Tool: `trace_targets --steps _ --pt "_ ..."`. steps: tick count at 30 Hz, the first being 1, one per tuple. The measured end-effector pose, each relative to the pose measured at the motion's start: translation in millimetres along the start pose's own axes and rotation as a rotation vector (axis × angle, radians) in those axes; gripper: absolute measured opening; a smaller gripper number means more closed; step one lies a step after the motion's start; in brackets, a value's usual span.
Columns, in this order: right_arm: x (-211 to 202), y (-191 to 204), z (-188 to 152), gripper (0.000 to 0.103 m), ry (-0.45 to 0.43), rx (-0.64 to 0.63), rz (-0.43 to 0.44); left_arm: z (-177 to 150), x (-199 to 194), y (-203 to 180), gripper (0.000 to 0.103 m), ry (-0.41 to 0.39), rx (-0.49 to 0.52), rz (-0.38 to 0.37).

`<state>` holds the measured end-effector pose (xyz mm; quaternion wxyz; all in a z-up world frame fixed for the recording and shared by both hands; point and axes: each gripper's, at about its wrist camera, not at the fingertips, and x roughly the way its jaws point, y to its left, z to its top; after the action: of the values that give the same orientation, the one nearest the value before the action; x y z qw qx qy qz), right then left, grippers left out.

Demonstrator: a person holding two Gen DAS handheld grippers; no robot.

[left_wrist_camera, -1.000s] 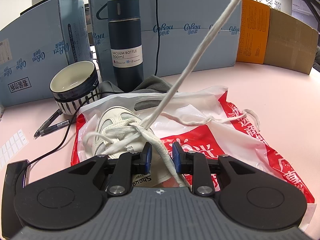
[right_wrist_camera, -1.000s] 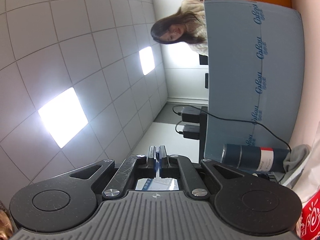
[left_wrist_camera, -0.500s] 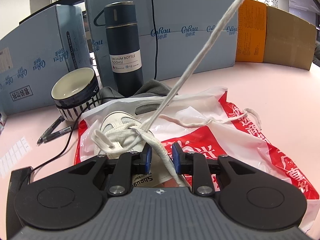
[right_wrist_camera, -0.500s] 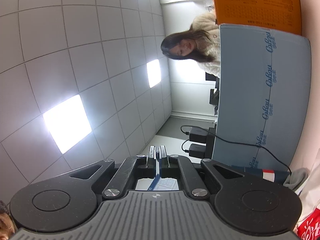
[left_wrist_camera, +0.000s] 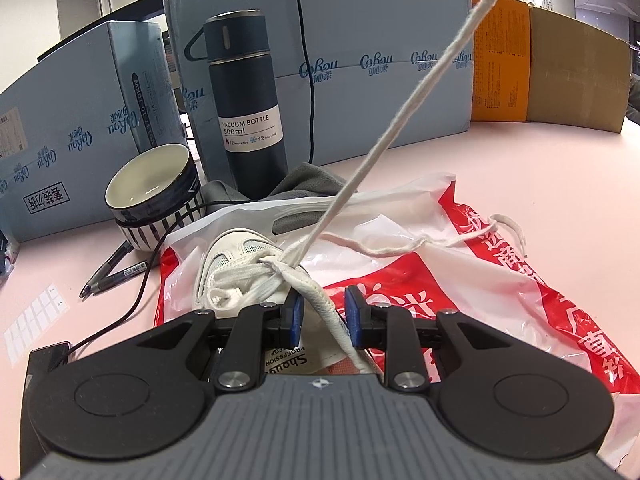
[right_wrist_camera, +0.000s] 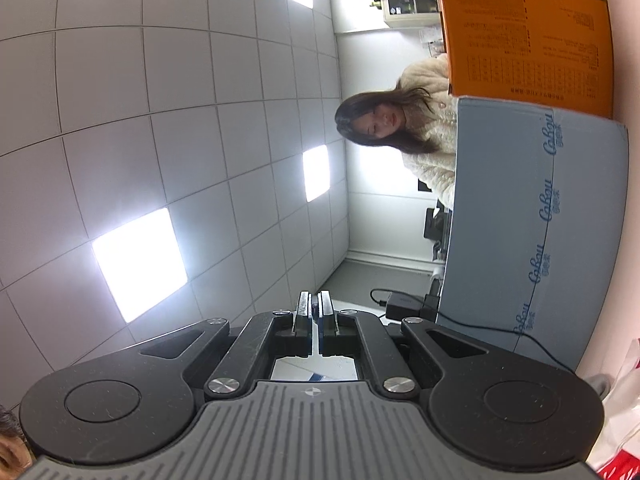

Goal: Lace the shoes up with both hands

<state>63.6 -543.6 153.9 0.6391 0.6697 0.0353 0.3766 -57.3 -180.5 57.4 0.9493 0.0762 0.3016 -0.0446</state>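
A white shoe (left_wrist_camera: 236, 256) lies on a red and white plastic bag (left_wrist_camera: 480, 300) on the pink table. My left gripper (left_wrist_camera: 323, 316) hangs low over the shoe's near end, its blue pads closed on the white edge of the shoe's upper. From the knot of crossed laces a white lace (left_wrist_camera: 400, 128) runs taut up and out at the top right. My right gripper (right_wrist_camera: 316, 312) points up at the ceiling with its pads together. The lace does not show in the right wrist view. The other lace end (left_wrist_camera: 400, 246) lies slack across the bag.
Behind the shoe stand a dark vacuum bottle (left_wrist_camera: 248, 112), a striped bowl (left_wrist_camera: 152, 184), a grey cloth (left_wrist_camera: 308, 180) and blue cartons (left_wrist_camera: 380, 40). Two pens (left_wrist_camera: 112, 276) and a black cable (left_wrist_camera: 136, 312) lie to the left. A person (right_wrist_camera: 424, 136) sits behind the cartons.
The right gripper has swung, so the person and the orange box fill more of its view and the bottle has left it. The left gripper and the taut lace have barely shifted.
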Motion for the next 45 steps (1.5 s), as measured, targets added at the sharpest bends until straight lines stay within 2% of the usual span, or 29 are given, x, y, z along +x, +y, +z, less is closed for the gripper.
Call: trace_targets --steps 12,25,29,36,41,45 --pt "-6 9 3 0.003 -0.059 -0.032 -0.001 0 1 1 0.021 0.001 0.004 0.001" --pt "-32 3 5 0.003 -0.161 -0.048 -0.083 -1 1 2 0.021 -0.002 0.008 -0.002" --pt "-46 -3 12 0.003 -0.201 -0.07 -0.154 -1 0 3 0.021 -0.004 0.01 -0.005" --pt "-87 -37 20 0.003 -0.274 -0.128 -0.393 -2 0 3 0.021 -0.006 0.012 -0.012" --pt "-106 -64 17 0.003 -0.279 -0.15 -0.548 -2 0 3 0.021 -0.006 0.015 -0.013" --pt "-104 -75 4 0.003 -0.208 -0.162 -0.598 -2 0 3 0.021 -0.005 0.016 -0.012"
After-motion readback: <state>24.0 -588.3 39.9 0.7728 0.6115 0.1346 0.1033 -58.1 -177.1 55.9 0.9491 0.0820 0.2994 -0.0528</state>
